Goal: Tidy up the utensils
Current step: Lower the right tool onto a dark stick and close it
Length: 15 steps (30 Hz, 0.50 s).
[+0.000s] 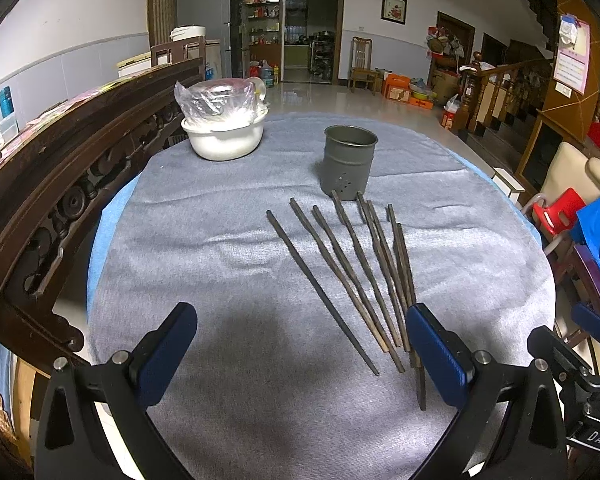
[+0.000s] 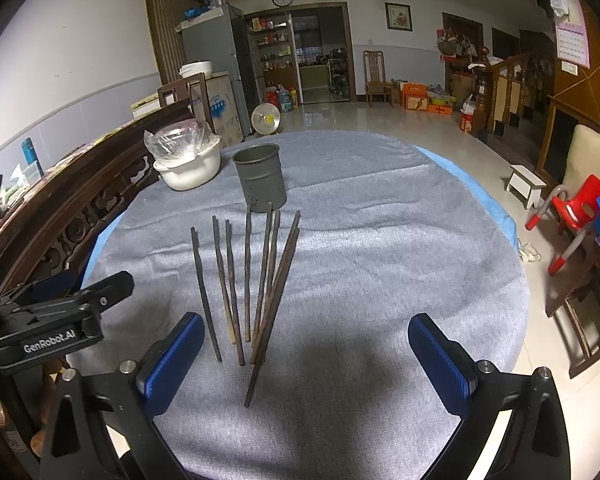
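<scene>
Blue-padded, our left gripper [image 1: 300, 344] and right gripper [image 2: 306, 354] hover with fingers spread wide, holding nothing, over the round desk's grey cloth [image 1: 220, 240]. Just beyond them the dark wooden chopsticks [image 1: 352, 276] lie fanned, far tips nearly touching the upright grey perforated metal cup [image 1: 349, 159]. Left of the cup sits a white plastic-covered bowl [image 1: 224, 136].

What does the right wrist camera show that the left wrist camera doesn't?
Only the right wrist view shows a round electric fan on the floor and the left gripper's black body marked GenRobot.AI. Only the left wrist view shows the white bowl's wall bare to its base. Both share the grey perforated metal cup, the dark wooden chopsticks fanned on the grey cloth, and open blue-padded grippers, left and right.
</scene>
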Each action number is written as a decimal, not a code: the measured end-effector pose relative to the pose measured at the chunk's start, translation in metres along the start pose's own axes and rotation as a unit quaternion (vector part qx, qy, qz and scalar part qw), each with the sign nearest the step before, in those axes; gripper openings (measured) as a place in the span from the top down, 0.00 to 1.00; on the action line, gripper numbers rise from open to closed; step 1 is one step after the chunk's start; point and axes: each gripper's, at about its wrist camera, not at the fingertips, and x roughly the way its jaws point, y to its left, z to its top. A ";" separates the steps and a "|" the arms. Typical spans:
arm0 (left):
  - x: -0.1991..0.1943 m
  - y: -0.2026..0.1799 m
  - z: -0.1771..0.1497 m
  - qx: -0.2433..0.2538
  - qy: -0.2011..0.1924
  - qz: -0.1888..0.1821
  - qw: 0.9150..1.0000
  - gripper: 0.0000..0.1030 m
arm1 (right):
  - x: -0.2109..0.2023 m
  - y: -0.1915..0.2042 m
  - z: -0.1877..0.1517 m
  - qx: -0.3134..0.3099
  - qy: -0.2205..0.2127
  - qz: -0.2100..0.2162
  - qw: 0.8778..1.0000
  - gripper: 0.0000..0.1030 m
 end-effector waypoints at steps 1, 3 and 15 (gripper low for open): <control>0.001 0.002 0.000 -0.003 0.002 -0.001 1.000 0.00 | 0.002 0.000 -0.001 0.001 0.003 0.000 1.000 0.00; 0.003 0.004 -0.001 -0.007 0.007 -0.001 1.000 0.00 | 0.004 -0.001 -0.002 0.002 0.009 0.001 1.000 0.00; 0.029 0.024 0.000 -0.038 0.049 0.011 0.998 0.00 | 0.048 -0.019 0.010 0.041 0.077 0.072 0.994 0.01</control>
